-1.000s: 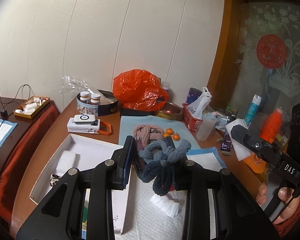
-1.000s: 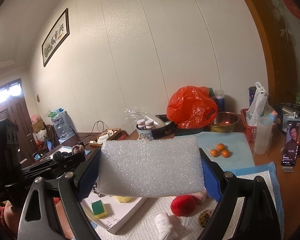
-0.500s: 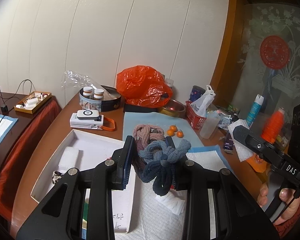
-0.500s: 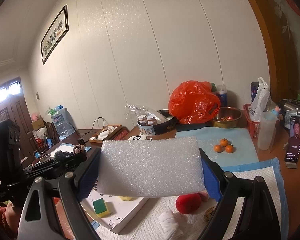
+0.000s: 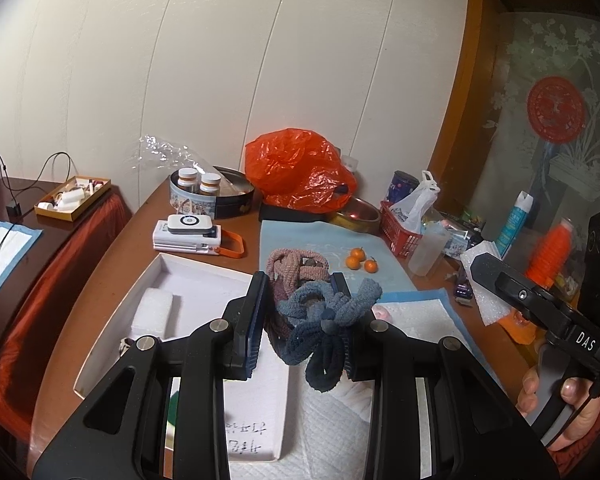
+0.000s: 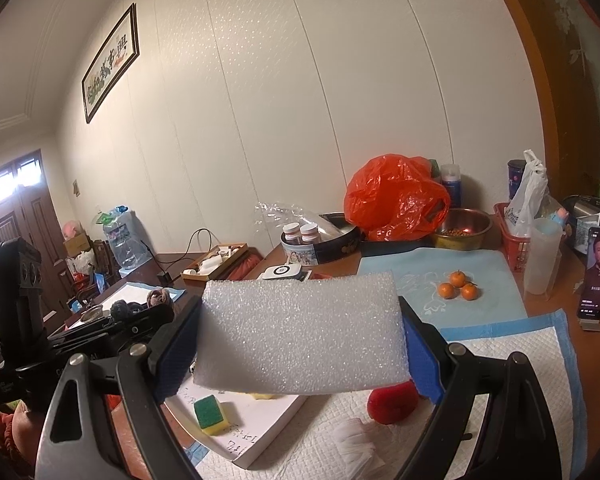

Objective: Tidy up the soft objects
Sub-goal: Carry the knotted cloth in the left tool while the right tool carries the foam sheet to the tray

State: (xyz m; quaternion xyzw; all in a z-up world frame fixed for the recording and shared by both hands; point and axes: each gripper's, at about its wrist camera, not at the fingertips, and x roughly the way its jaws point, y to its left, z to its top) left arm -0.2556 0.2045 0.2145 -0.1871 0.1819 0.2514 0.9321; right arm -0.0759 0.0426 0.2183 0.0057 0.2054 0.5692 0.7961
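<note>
The white box lies at the table's left edge. Above it, the right gripper pinches a light, crushable foam sheet by its ends, while the left gripper squeezes a limp bundle of hair ties at mid-knot.

left gripper jaws narrow, clamped, tilted downward, right gripper jaws wide, gripping

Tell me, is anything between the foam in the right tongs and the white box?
Nothing visible blocks it. The foam hangs clamped in the right tongs above the near corner of the box. A sponge already lies there, but the box floor beside it is bare.
</note>
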